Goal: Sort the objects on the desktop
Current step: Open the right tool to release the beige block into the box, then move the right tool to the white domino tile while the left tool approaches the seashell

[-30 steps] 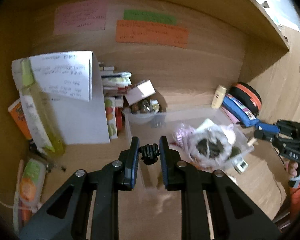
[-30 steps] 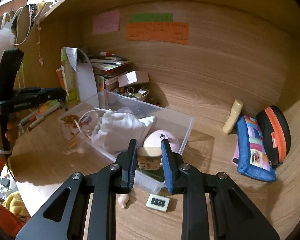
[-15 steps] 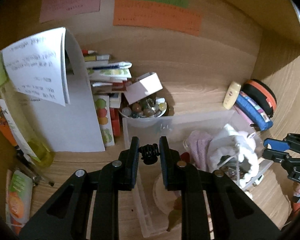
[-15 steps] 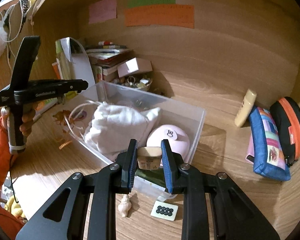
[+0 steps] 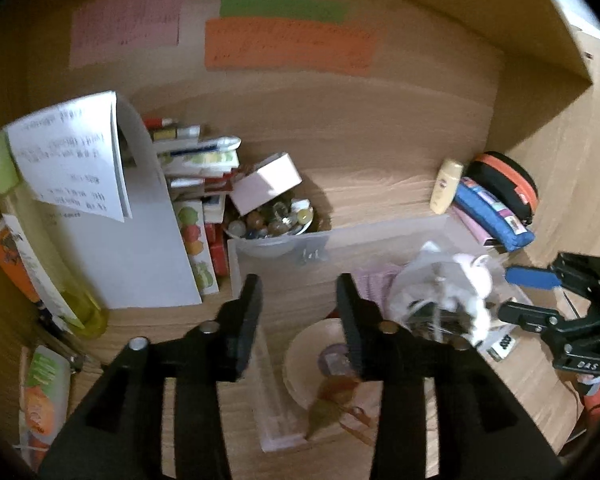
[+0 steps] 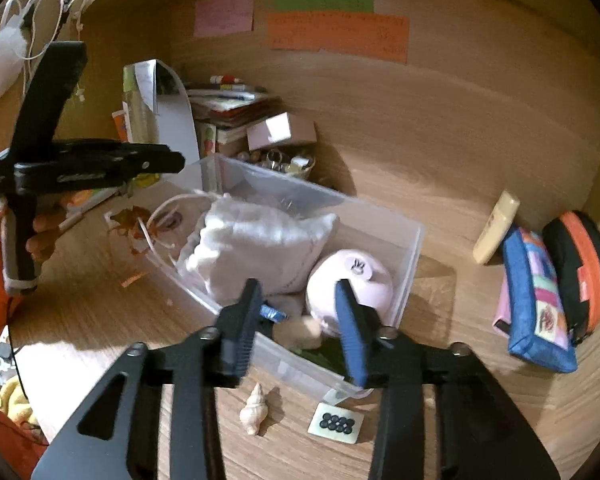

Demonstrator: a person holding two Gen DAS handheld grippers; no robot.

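Both grippers, left (image 5: 298,312) and right (image 6: 298,316), now opening over the clear bin (image 6: 410,248), release their items; shell (image 6: 254,404) beside the bin remains unsorted.

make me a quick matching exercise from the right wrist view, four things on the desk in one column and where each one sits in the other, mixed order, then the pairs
Things:
1. white drawstring bag
2. seashell
3. blue pencil case
4. bowl of trinkets

Places:
A. on the bare desk in front of the clear bin
B. behind the bin, next to the stacked books
C. inside the bin, beside the pink round case
D. right of the bin, against the orange and black pouch

Pairs: 1-C, 2-A, 3-D, 4-B
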